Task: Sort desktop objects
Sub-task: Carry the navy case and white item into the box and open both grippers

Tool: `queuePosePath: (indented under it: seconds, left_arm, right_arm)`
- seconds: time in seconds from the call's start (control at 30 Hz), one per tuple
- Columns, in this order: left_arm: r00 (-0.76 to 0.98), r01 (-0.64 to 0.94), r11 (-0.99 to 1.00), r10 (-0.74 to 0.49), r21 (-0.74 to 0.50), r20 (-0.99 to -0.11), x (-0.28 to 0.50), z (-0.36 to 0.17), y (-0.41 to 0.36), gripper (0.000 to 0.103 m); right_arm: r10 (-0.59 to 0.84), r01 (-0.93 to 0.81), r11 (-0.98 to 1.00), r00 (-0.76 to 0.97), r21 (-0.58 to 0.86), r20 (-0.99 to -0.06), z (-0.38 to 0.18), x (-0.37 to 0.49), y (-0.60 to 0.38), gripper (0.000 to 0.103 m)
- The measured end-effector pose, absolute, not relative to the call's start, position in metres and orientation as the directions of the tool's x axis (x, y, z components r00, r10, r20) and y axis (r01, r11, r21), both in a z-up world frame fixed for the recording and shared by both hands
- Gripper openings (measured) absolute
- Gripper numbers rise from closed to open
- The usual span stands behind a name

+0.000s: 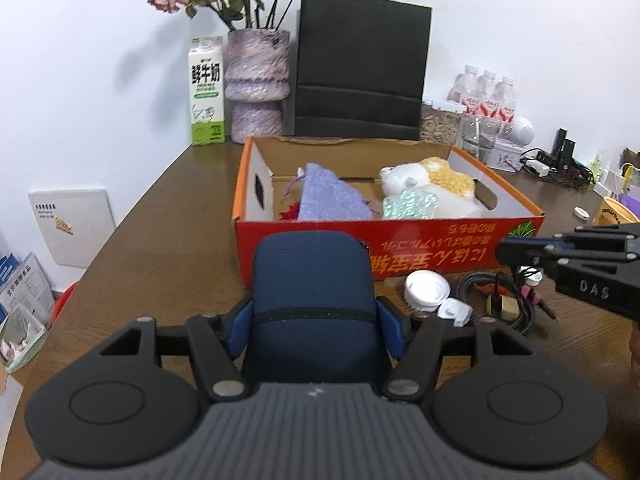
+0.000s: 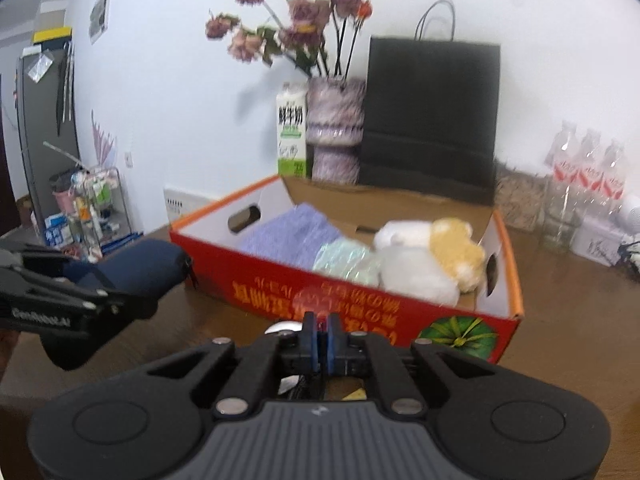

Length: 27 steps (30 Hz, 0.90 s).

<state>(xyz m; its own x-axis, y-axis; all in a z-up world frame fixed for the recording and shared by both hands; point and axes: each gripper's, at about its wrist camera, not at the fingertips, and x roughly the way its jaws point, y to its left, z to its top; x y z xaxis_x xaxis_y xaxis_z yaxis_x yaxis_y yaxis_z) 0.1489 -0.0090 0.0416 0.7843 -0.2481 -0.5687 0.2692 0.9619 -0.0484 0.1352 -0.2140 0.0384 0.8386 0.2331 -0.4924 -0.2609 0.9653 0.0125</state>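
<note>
Cardboard box (image 1: 440, 248) on bench (image 1: 168, 240) already holds purple knit pouch (image 1: 328, 200), plush toy (image 1: 436, 184), shiny packet (image 1: 408, 204). We find left claw (image 1: 312, 316) clamped on navy pouch (image 1: 312, 280), held just short of box, not yet in. Right claw (image 2: 320, 340) closed, empty. We judge left to sort: white lid (image 1: 426, 286), plug (image 1: 454, 312), cable (image 1: 500, 296) beside box. Right-wrist view blurred; items beneath right claw mostly hidden.
</note>
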Motion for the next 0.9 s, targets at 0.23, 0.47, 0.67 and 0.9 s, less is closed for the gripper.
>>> queuePosePath:
  seconds: [0.23,0.47,0.67,0.9]
  left_arm:
    - [0.815,0.296,0.955,-0.271,-0.034,-0.512,0.156,0.066,-0.021,0.065]
    - [0.846,0.299,0.954,-0.28,-0.032,-0.454,0.189,0.093,-0.039,0.065]
    - [0.848,0.284,0.958,-0.272,-0.043,-0.455,0.228,0.092,-0.055,0.065]
    - [0.836,0.23,0.973,-0.211,-0.026,-0.506,0.276,0.064,-0.066,0.065]
  right_arm:
    - [0.232,-0.255,0.967,0.885,-0.001,-0.404,0.072,0.136,-0.22,0.004]
    - [0.218,-0.246,0.968,0.917,-0.042,-0.335,0.099,0.169,-0.219,0.004]
    - [0.202,-0.214,0.977,0.912,0.006,-0.356,0.09,0.221,-0.222,0.004]
    - [0.196,-0.185,0.981,0.889,0.067,-0.413,0.055,0.265,-0.223,0.004]
